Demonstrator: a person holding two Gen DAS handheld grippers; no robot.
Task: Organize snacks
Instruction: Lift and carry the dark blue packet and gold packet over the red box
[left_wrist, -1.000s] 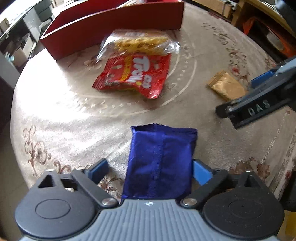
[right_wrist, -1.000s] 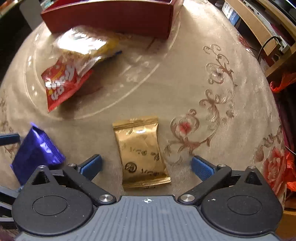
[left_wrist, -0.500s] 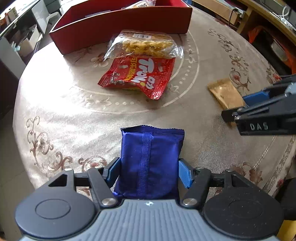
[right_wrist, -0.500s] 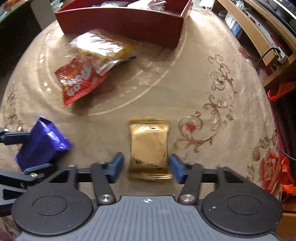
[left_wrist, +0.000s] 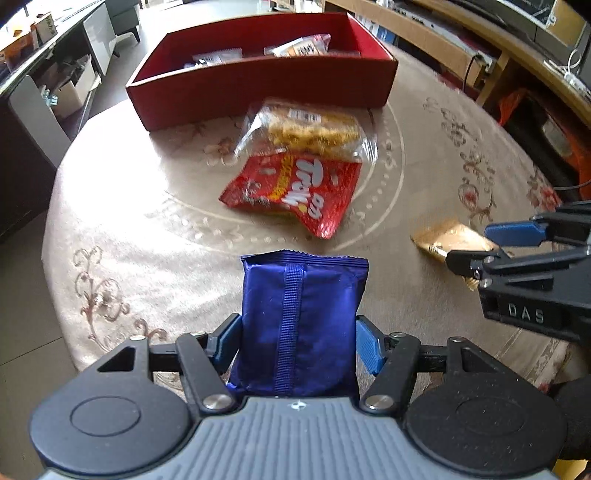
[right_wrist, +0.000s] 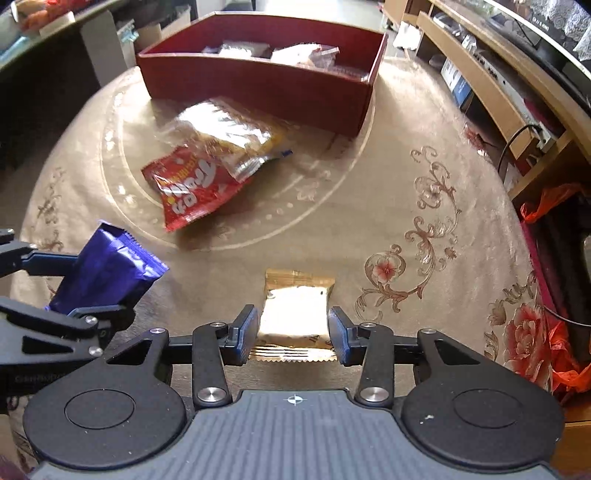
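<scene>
My left gripper (left_wrist: 297, 332) is shut on a blue snack packet (left_wrist: 299, 295), its pads pressing both sides, and the packet hangs just above the cloth. The same blue packet (right_wrist: 107, 273) shows at the left of the right wrist view. My right gripper (right_wrist: 293, 334) is closing, and its pads press on a gold packet (right_wrist: 295, 306) just off the table. A red snack bag (left_wrist: 295, 188) lies mid-table with a clear bag of yellow snacks (left_wrist: 310, 129) overlapping its far end. Behind them stands a red box (left_wrist: 258, 85) holding several packets.
The round table wears a beige flowered cloth (left_wrist: 147, 221), and its edge runs close below both grippers. A wooden shelf unit (right_wrist: 491, 88) and an orange plastic bag (right_wrist: 546, 199) sit off the table's right side. Cabinets and boxes stand beyond the far left.
Both grippers closed from wide open onto their packets, the left on the blue one, the right on the gold one. Both then rose, so more of the red box shows.
</scene>
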